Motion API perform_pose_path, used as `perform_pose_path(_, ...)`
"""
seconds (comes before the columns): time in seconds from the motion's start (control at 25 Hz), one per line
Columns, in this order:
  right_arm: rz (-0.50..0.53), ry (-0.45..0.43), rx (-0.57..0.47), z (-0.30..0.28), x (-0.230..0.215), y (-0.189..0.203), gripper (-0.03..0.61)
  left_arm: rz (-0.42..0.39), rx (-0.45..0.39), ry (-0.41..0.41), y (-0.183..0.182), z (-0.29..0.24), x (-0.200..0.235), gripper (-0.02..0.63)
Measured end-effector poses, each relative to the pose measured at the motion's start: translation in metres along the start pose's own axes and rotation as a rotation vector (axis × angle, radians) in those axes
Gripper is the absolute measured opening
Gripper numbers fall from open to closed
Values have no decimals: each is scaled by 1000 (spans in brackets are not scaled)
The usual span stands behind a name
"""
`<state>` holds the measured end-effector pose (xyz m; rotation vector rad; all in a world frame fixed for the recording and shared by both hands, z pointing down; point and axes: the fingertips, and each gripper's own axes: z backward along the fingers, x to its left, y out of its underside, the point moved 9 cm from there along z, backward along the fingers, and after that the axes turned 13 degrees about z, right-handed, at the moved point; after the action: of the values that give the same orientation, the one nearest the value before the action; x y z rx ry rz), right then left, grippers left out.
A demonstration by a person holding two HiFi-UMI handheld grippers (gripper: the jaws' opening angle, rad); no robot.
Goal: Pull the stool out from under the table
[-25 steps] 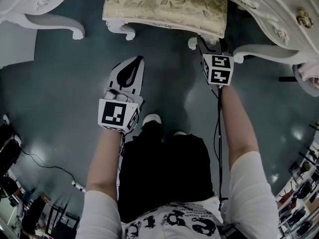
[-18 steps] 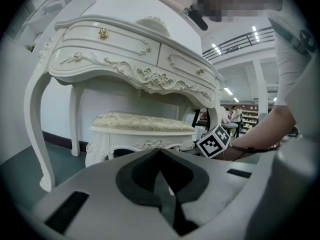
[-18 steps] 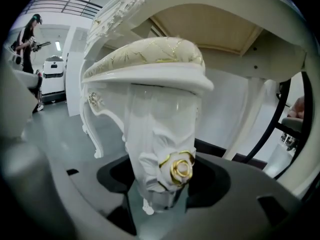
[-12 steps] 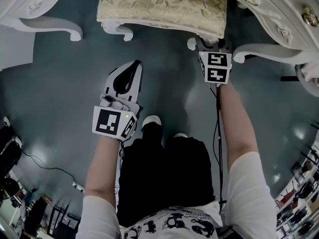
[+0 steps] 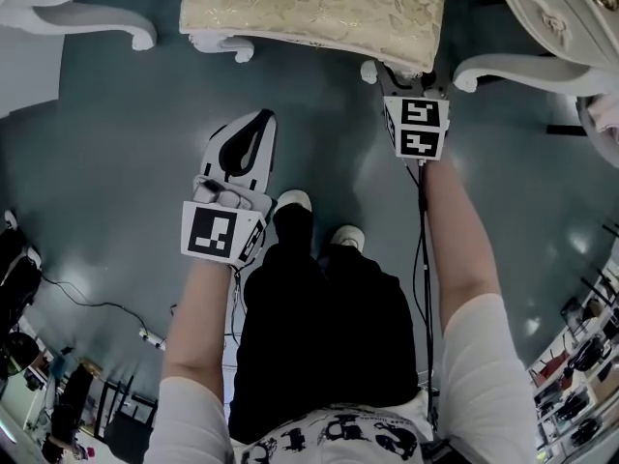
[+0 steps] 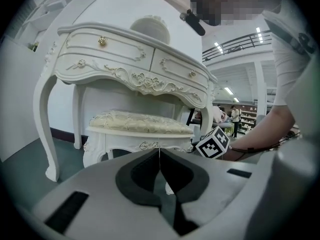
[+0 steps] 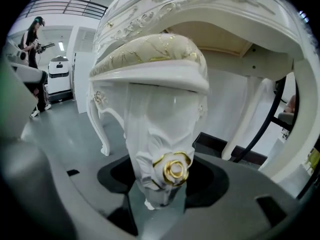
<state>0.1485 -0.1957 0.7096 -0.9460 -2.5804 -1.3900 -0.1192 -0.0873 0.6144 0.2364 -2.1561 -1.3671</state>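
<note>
1. Right gripper (image 5: 411, 77): jaws wide, clamped on the front stool leg (image 7: 160, 144).
2. Left gripper (image 5: 261, 119): jaws together, empty, above the floor (image 5: 126, 153).
3. Cushioned stool (image 5: 314, 8): partly beneath the dressing table (image 5: 522, 66), between its legs.

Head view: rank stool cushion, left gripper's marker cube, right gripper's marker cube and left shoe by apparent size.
1. stool cushion
2-3. left gripper's marker cube, right gripper's marker cube: look alike; left sits nearer the camera, so unranked
4. left shoe
</note>
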Motion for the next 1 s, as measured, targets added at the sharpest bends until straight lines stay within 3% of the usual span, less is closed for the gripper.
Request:
perform_pose_path(0.56, 23, -89, 61, 92, 53, 33, 287, 86, 40, -2, 9, 62, -61, 16)
perform_pose_path(1.0, 23, -101, 66, 144, 96, 60, 287, 75, 78, -55, 44, 132, -77, 17)
